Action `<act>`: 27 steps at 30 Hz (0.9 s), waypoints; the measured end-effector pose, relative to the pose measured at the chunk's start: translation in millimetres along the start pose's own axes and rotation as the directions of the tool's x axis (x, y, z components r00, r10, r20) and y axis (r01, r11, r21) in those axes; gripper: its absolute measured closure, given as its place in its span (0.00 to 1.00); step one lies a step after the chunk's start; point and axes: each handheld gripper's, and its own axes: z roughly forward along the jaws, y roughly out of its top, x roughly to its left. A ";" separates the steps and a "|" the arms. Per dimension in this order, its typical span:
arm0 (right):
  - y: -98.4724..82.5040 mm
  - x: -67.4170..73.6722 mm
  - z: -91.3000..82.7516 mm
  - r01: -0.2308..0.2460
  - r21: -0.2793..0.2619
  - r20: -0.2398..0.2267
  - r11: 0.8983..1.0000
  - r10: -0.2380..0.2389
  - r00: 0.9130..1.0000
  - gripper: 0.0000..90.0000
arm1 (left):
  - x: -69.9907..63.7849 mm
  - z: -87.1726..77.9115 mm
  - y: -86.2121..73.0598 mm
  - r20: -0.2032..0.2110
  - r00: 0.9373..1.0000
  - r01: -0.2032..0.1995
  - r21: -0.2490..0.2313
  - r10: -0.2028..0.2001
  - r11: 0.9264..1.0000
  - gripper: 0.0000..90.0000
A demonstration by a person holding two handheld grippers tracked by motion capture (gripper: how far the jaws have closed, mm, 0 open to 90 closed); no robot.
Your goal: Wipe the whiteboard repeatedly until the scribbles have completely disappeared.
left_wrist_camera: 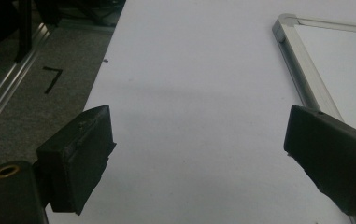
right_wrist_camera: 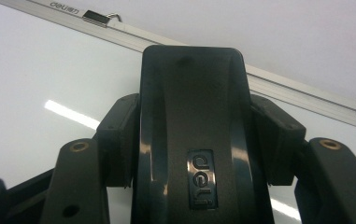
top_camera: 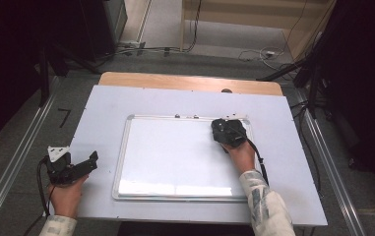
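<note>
- Your right hand-held gripper (top_camera: 228, 132) sits over the far right corner of the whiteboard (top_camera: 175, 157), close to the board's far edge.
- Its jaws are pinching a black eraser (right_wrist_camera: 192, 135), one pad pressed on each long side, as the right gripper view shows.
- The eraser stands lengthwise between the jaws, and a small raised logo plate shows near its lower end.
- The eraser's far end points at the whiteboard's metal frame (right_wrist_camera: 278, 91); whether it touches the board surface I cannot tell.
- A small metal clip (right_wrist_camera: 98, 17) sits on the frame's far rail, off to the left in the right gripper view.
- The whiteboard lies flat in the middle of the desk (top_camera: 101, 103), its long sides running along the desk's near and far edges.
- Your left hand-held gripper (top_camera: 74, 167) rests near the desk's left edge, towards the near left corner, well apart from the eraser.
- Its jaws are spread wide, with bare desk between them in the left gripper view.
- The whiteboard's near-left frame corner (left_wrist_camera: 285, 21) lies just beyond the left hand-held gripper's right-hand jaw in that view.
- A black "7" mark (left_wrist_camera: 52, 78) shows on the grey floor just past the desk's left edge.
</note>
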 end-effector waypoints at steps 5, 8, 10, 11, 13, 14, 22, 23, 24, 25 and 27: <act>-1.1 -3.7 -0.7 -0.003 0.001 0.004 1.000 0.003 1.000 0.43 | -0.1 0.2 -0.1 0.000 1.000 0.001 0.000 -0.001 1.000 0.10; -1.5 -5.5 -1.2 -0.005 0.003 0.003 1.000 0.005 1.000 0.43 | 0.2 0.1 -0.2 -0.001 1.000 0.002 0.001 -0.002 1.000 0.10; -1.7 -6.2 -1.2 -0.006 0.003 0.004 1.000 0.006 1.000 0.43 | 0.2 0.1 -0.3 -0.002 1.000 0.002 0.001 -0.002 1.000 0.10; -1.7 -6.5 -1.3 -0.009 0.002 0.004 1.000 0.009 1.000 0.43 | 0.2 0.0 -0.3 -0.002 1.000 0.002 0.001 -0.002 1.000 0.10; -1.6 -8.6 -1.6 -0.025 0.005 -0.007 1.000 0.025 1.000 0.43 | 0.3 0.0 -0.3 -0.003 1.000 0.002 0.003 -0.002 1.000 0.10; -1.4 -9.6 -1.6 -0.030 0.005 -0.013 1.000 0.030 0.999 0.43 | 0.5 0.0 -0.3 -0.003 1.000 0.002 0.003 -0.002 1.000 0.10; -3.8 -8.4 -3.3 -0.005 -0.014 -0.010 1.000 0.005 1.000 0.43 | 0.5 1.4 0.7 -0.003 1.000 0.010 0.002 -0.010 1.000 0.10; -3.9 -8.5 -3.4 -0.005 -0.015 -0.009 1.000 0.005 1.000 0.43 | 0.5 1.4 0.7 -0.003 1.000 0.010 0.002 -0.010 1.000 0.10; -4.0 -8.5 -3.8 -0.006 -0.015 -0.007 1.000 0.006 1.000 0.43 | 0.4 1.4 0.7 -0.002 1.000 0.009 0.002 -0.009 1.000 0.10; -4.2 -8.4 -4.0 -0.007 -0.016 -0.005 1.000 0.007 1.000 0.43 | 0.5 1.4 0.8 -0.002 1.000 0.008 0.001 -0.008 1.000 0.10; -5.1 -8.7 -4.8 -0.009 -0.020 -0.003 1.000 0.009 1.000 0.43 | 1.0 1.4 0.8 -0.001 1.000 0.010 0.002 -0.010 1.000 0.10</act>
